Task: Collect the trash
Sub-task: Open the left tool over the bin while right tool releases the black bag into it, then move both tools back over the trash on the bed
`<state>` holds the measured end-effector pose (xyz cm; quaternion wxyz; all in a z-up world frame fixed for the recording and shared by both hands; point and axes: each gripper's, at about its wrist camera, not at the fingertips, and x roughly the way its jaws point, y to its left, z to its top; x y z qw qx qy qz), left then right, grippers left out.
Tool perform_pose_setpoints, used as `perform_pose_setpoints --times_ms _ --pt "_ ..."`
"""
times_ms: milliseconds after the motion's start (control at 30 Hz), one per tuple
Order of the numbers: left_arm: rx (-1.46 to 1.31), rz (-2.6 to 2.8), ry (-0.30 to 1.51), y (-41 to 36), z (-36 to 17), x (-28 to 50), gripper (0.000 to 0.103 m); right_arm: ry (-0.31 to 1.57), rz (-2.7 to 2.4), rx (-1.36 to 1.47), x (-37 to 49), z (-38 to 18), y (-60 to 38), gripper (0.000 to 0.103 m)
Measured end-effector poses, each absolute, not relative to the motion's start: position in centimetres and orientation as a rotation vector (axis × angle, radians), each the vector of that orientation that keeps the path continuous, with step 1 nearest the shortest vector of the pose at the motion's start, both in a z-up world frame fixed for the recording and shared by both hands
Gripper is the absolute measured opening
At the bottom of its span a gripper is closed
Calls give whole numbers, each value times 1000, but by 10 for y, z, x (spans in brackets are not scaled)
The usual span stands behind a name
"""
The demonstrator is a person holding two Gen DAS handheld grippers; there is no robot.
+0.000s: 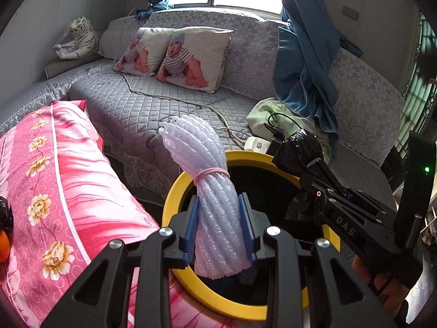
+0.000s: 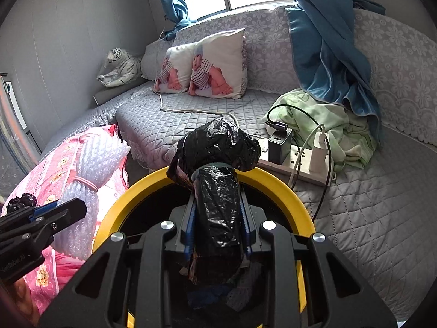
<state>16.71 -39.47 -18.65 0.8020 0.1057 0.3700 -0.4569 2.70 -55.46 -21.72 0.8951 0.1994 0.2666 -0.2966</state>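
My left gripper (image 1: 220, 216) is shut on a bundle of white foam netting (image 1: 210, 191) tied with a pink band, held over the yellow-rimmed bin (image 1: 191, 284). In the right wrist view the same netting (image 2: 90, 164) and the left gripper (image 2: 58, 213) sit at the left of the bin rim (image 2: 131, 188). My right gripper (image 2: 218, 224) is shut on a rolled black plastic bag (image 2: 215, 164), also above the bin's dark opening. From the left wrist view the right gripper (image 1: 314, 175) and the black bag (image 1: 297, 147) hang over the bin's far right side.
A pink floral pillow (image 1: 68, 191) lies left of the bin, with a small black bag (image 2: 21, 201) on it. A power strip (image 2: 300, 164) with chargers and cables sits right behind the bin on the grey quilted sofa (image 2: 368, 205). Green cloth (image 2: 336, 125) and blue curtain (image 2: 327, 63) lie beyond.
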Motion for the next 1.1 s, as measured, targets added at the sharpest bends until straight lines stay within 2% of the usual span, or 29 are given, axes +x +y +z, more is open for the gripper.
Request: perform_pose_setpoints --times_ms 333,433,500,600,700,767,867,933,1100 --pt "222 -979 809 -396 -191 167 32 582 -604 443 25 -223 -561 27" --pt "211 -962 814 -395 -190 171 40 587 -609 451 26 -223 -562 31" --pt "198 -954 818 -394 -189 173 46 586 -616 465 24 -224 -565 42" --pt "173 -932 825 -390 -188 177 57 583 -629 484 21 -225 -569 51" --pt "129 -910 829 -383 -185 184 63 576 -642 493 17 -224 -572 53" --pt "103 -882 819 -376 -182 189 76 570 -649 495 14 -223 -573 53" --pt "59 -836 789 -359 -172 198 78 546 -631 502 10 -219 -571 53" --pt "28 -802 766 -345 -163 206 85 518 -598 484 9 -214 -565 54" --pt "-23 -692 710 -301 -140 226 92 469 -490 424 19 -199 -543 62"
